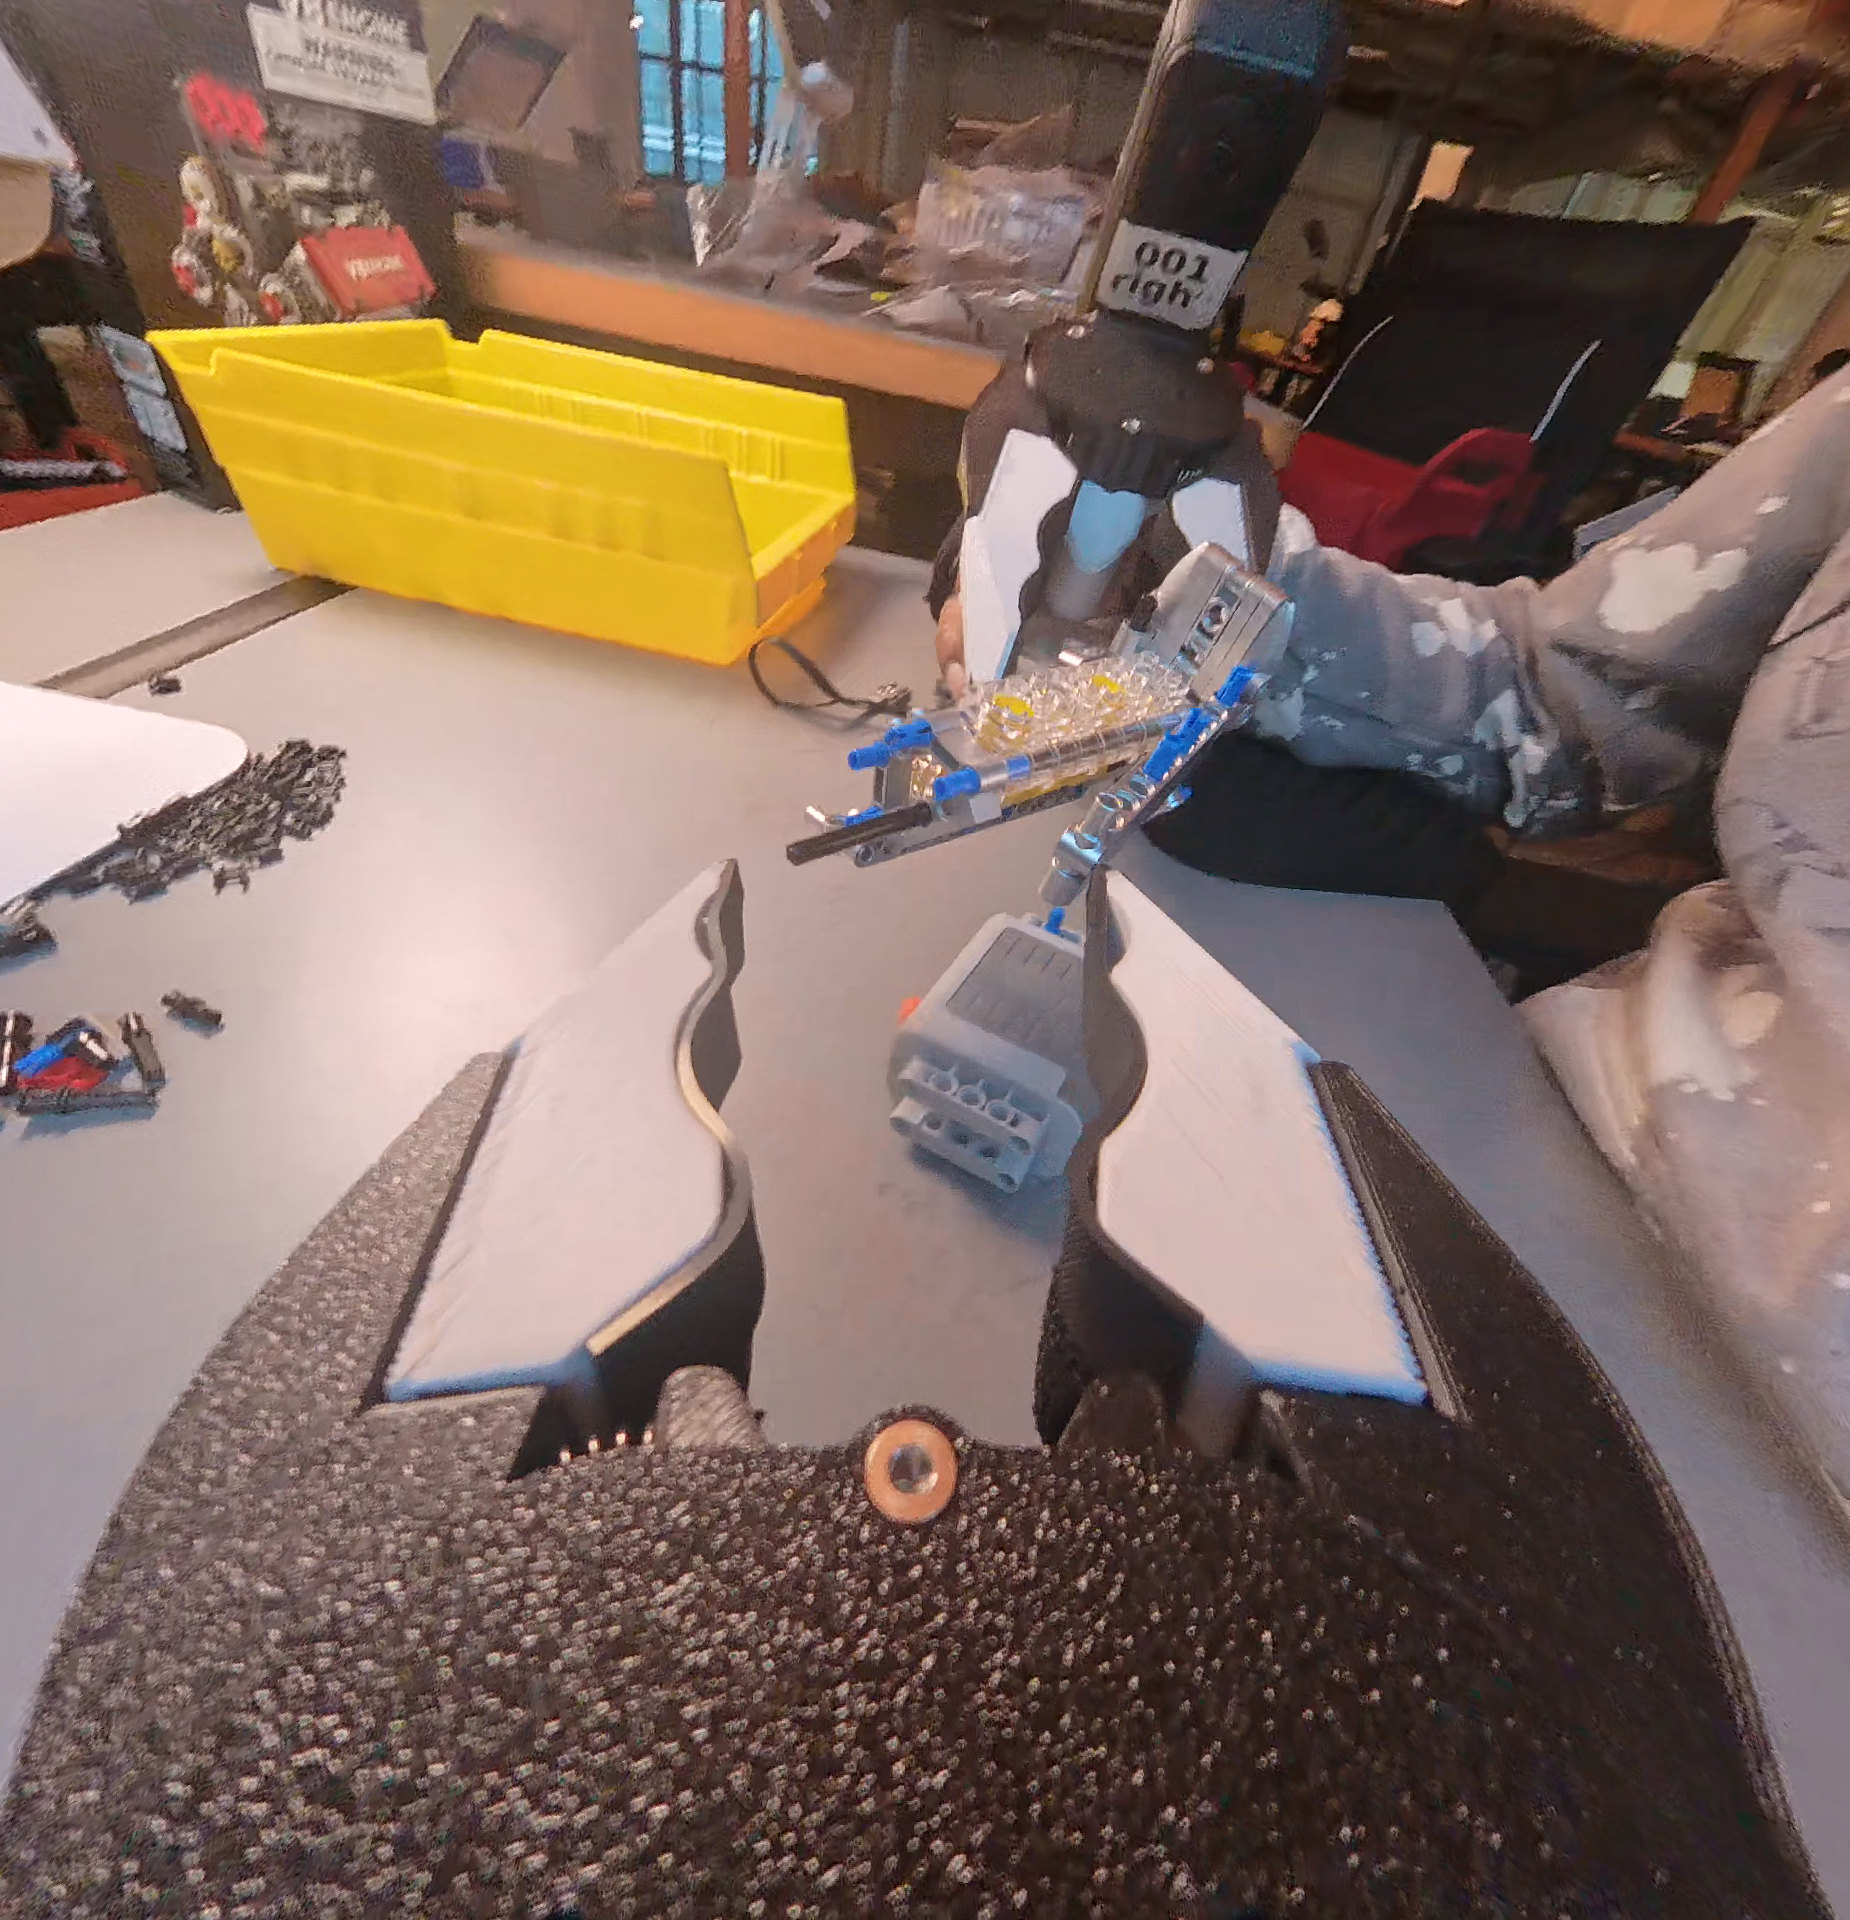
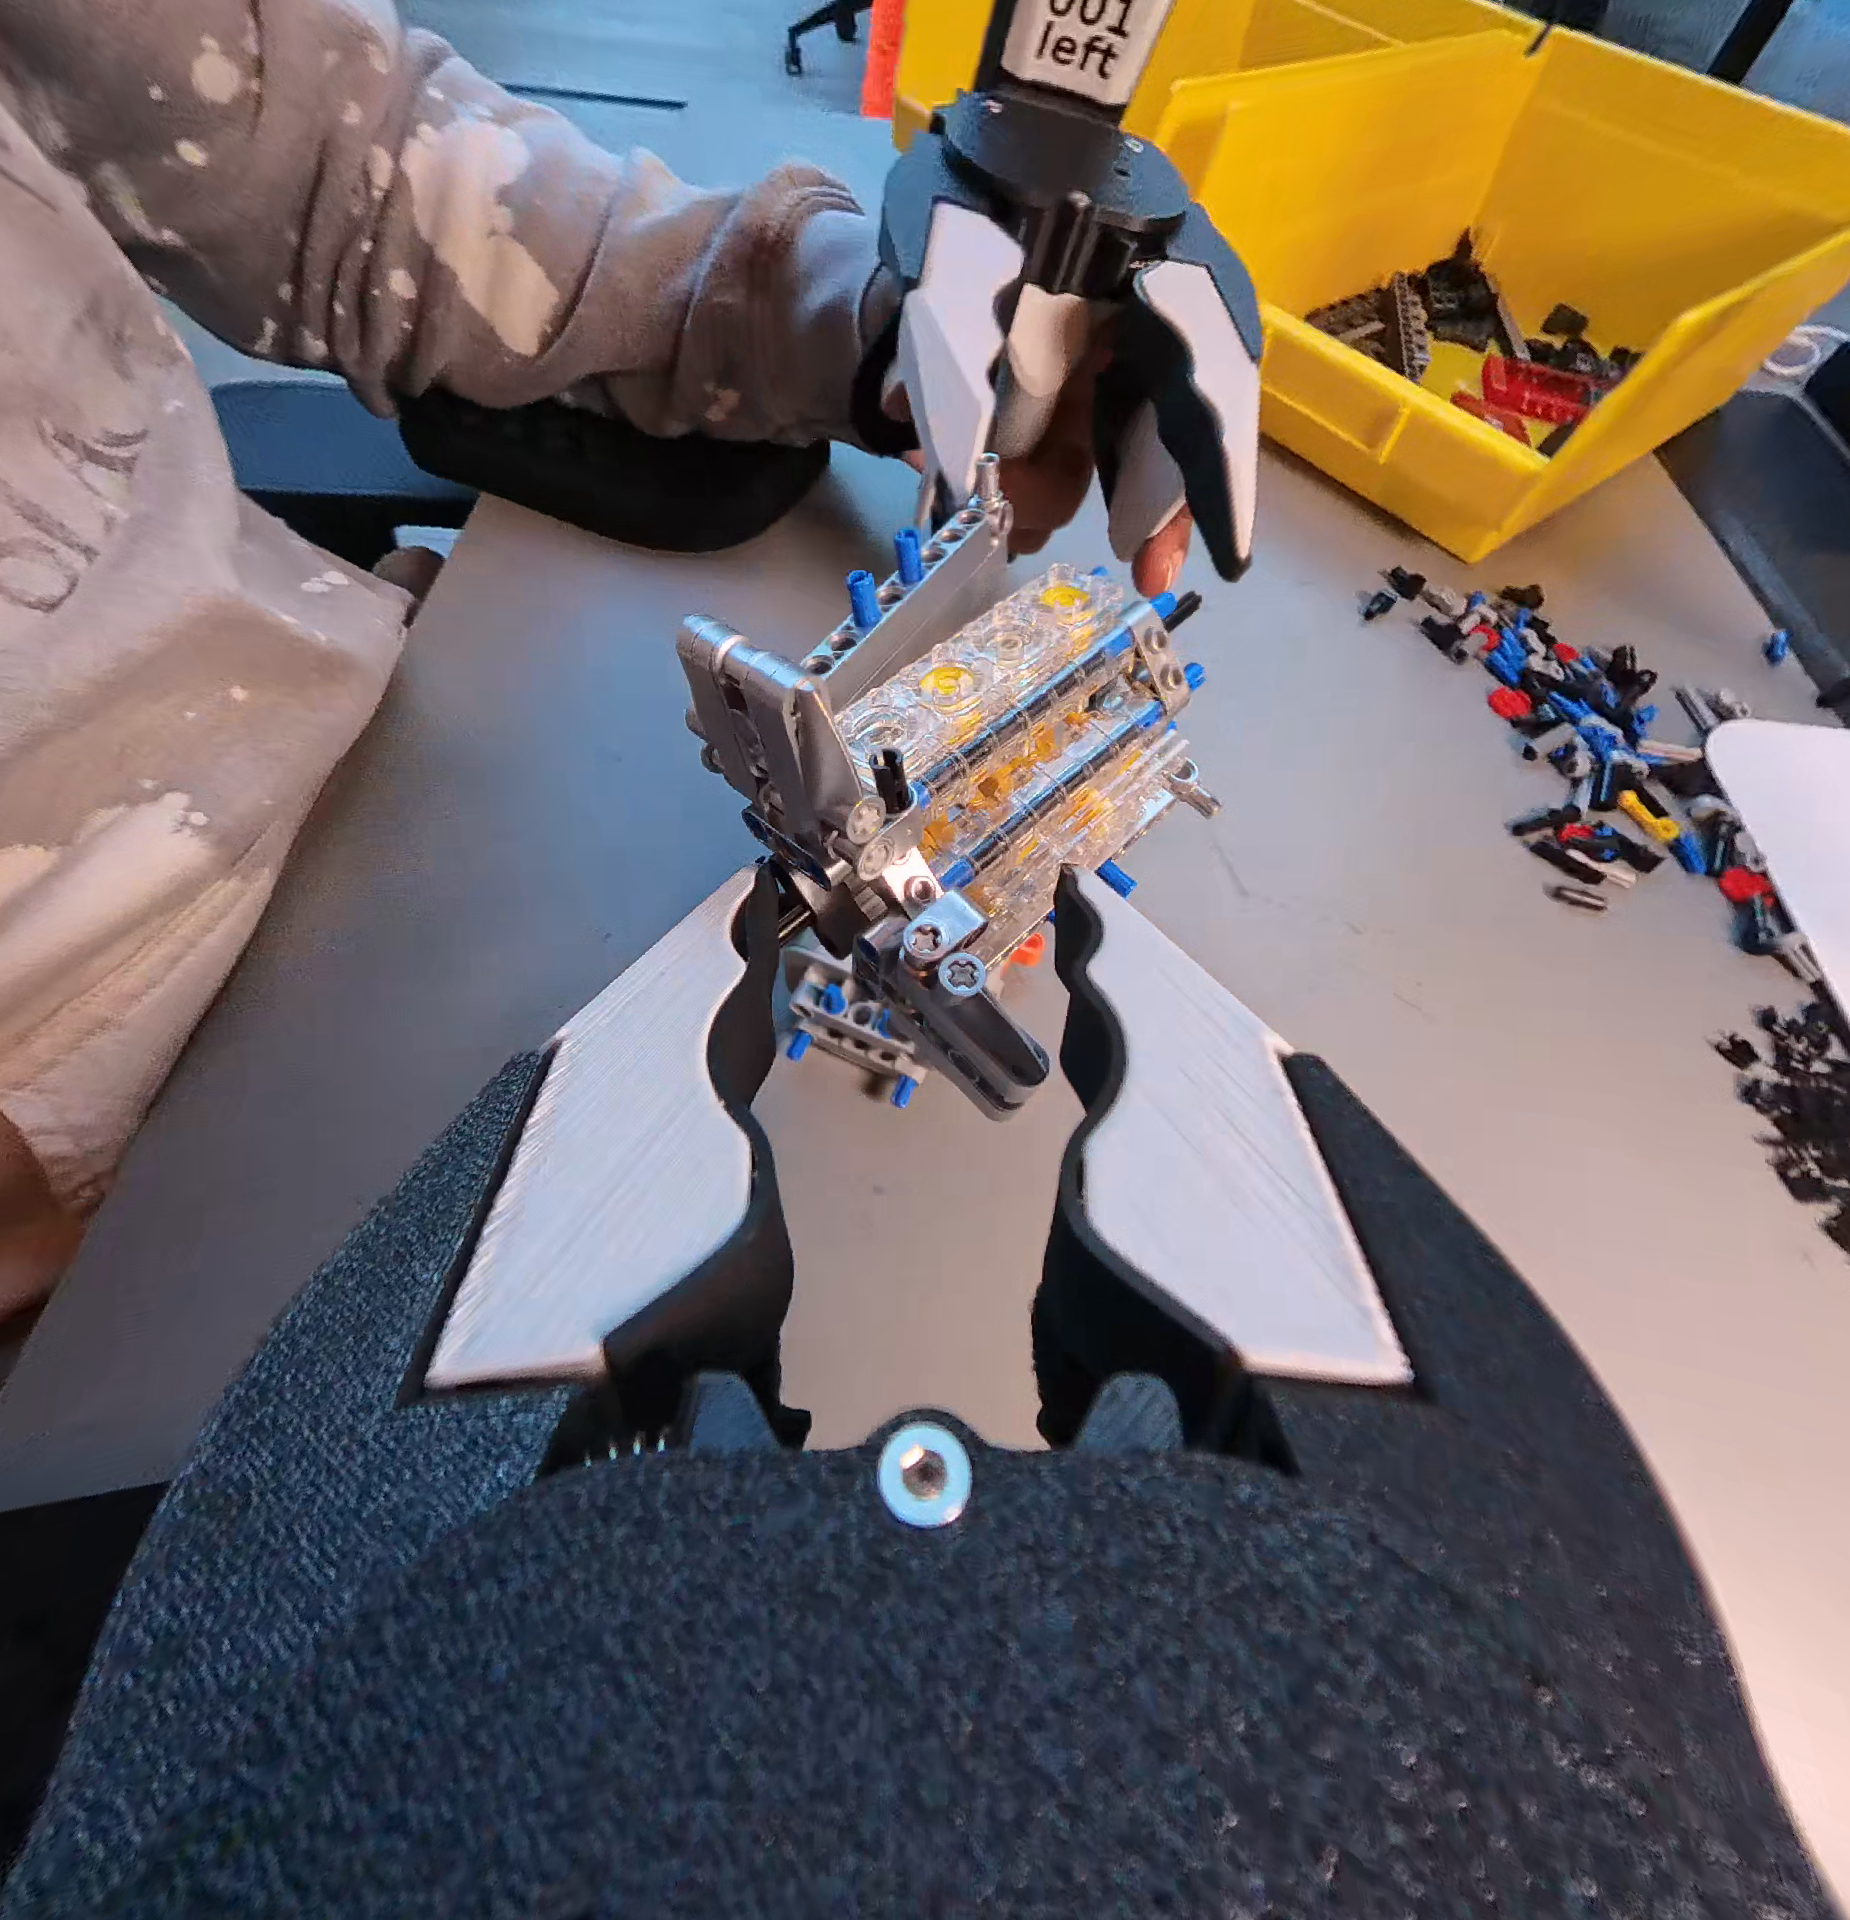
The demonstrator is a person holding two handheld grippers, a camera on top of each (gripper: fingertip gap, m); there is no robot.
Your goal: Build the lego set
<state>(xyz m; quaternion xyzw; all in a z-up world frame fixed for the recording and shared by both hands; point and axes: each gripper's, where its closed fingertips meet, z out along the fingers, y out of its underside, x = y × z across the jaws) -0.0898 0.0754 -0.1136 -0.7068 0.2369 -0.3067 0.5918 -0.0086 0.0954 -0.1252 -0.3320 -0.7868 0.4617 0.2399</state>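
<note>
Right wrist view: my right gripper (image 2: 905,894) is clamped on the near end of the brick-built model (image 2: 962,769), clear blocks with yellow inside and grey beams, held above the grey table (image 2: 1420,1091). My left gripper (image 1: 916,883) is spread wide with nothing in its grasp, its right finger beside the grey motor block (image 1: 988,1060) lying on the table. The yellow bin (image 1: 505,488) stands beyond.
</note>
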